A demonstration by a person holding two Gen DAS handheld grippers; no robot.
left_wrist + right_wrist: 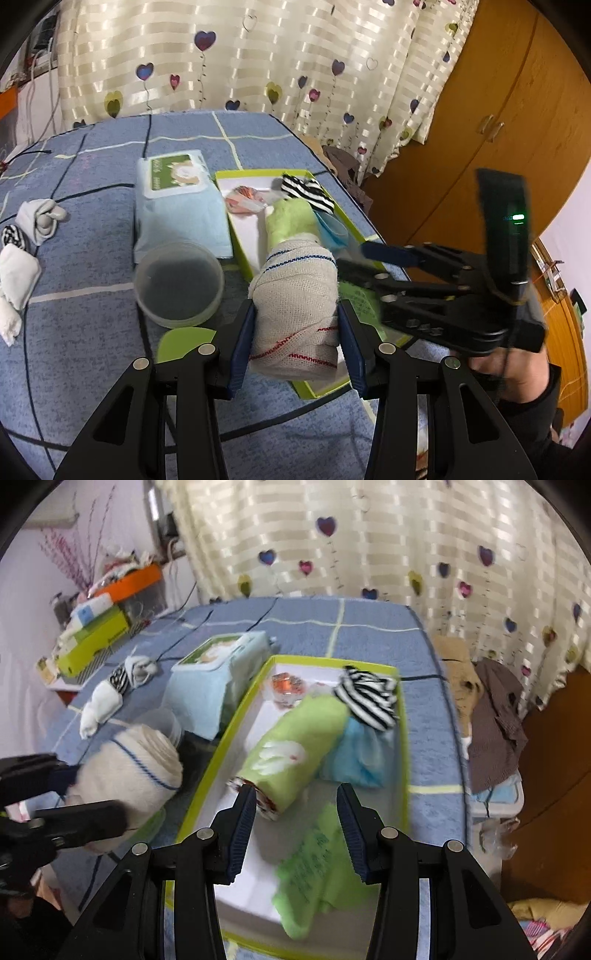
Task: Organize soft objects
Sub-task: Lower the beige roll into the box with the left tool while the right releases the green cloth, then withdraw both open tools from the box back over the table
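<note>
Partly blurred right tool

Blue bed, green-rimmed box, wipes pack

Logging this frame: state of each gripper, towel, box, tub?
left gripper: shut on white rolled towel
white rolled towel: held, above the box edge
right gripper: open, empty
green rolled towel: lying in box
box: open
plastic tub: lidless
</note>
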